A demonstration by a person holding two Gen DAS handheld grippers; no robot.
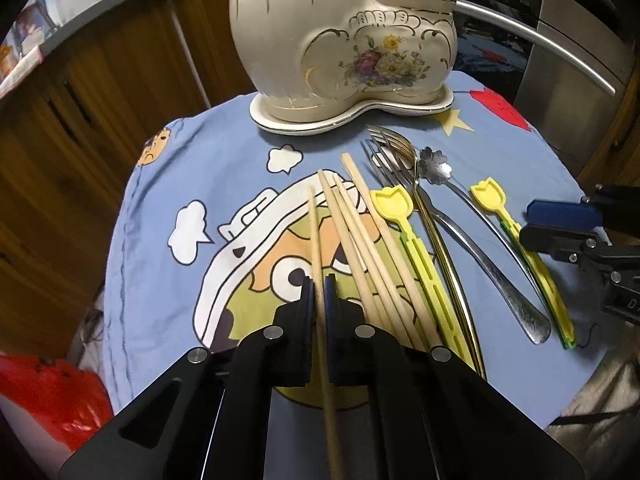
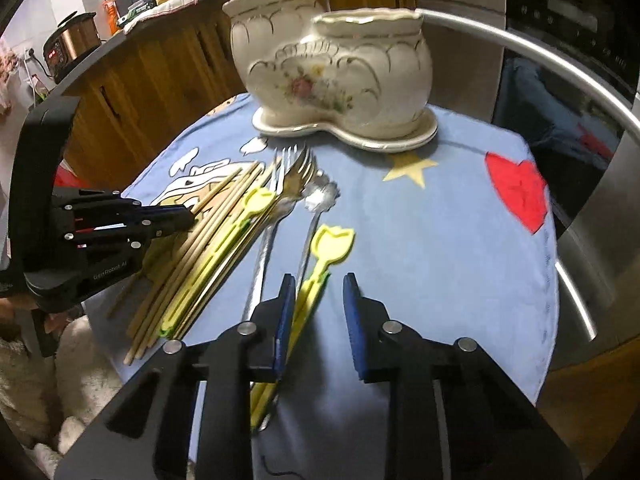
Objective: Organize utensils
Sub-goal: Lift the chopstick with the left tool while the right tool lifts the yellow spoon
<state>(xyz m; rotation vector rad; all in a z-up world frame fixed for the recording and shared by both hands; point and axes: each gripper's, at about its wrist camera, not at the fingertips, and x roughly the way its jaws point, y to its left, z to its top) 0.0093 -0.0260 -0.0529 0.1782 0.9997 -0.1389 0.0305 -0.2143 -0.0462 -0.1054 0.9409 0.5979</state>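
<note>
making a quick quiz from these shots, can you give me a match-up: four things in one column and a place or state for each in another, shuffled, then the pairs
Things:
1. single chopstick
2. ceramic holder
3. right gripper
4. flower-headed spoon

Places or states:
A. stands at the far end of the table on its matching tray
B. jaws open, a yellow tulip pick beside one of them
C. clamped in the left gripper
D. lies on the cloth between the forks and that pick

Pairs: 1-C, 2-A, 3-B, 4-D
</note>
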